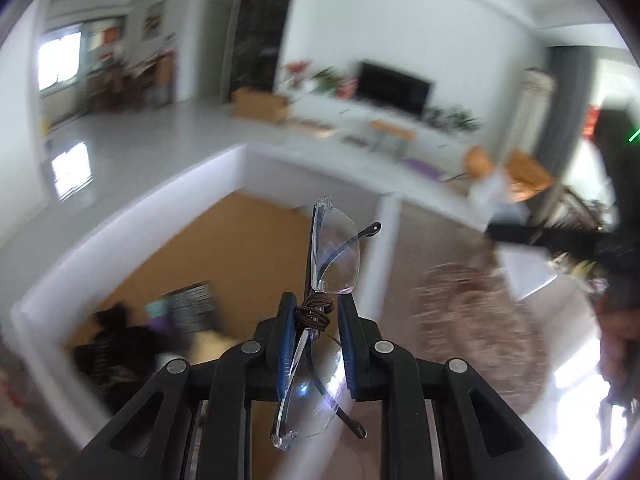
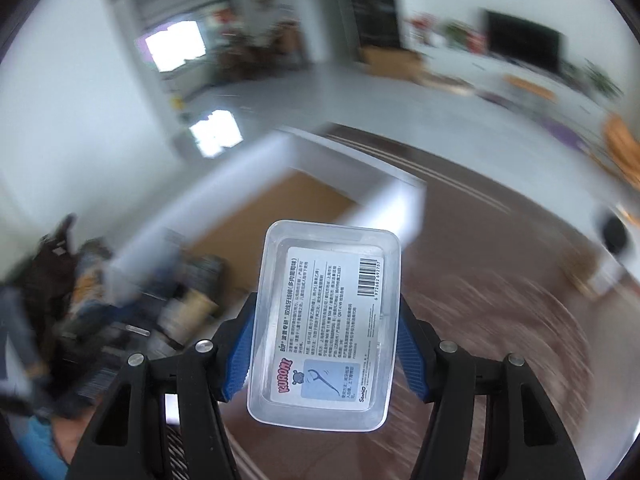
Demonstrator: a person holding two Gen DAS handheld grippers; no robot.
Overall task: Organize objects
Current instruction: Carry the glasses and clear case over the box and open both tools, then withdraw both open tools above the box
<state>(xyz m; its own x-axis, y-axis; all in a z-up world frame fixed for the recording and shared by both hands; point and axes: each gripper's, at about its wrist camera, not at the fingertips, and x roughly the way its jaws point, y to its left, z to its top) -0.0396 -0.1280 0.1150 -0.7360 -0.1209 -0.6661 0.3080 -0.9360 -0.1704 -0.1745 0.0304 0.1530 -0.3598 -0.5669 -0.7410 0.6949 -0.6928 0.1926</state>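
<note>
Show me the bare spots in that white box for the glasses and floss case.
Free: the box's tan floor along its far walls, up to the far corner. Crowded: the near left end, where a dark blurred pile lies. Left gripper holds the glasses, right gripper the floss case.

Daylit room, window (image 1: 60,60) glare, background motion-blurred, fisheye edges dark.

Both cameras are sitting just behind their grippers and looking forward and down along the fingers. The left gripper (image 1: 316,316) is filling the bottom of its view, very close. The right gripper (image 2: 324,344) is doing the same in its view. Ahead of each gripper, both views are showing the same white box (image 1: 240,164) with its brown floor, and far beyond it the same black TV (image 2: 522,42).
</note>
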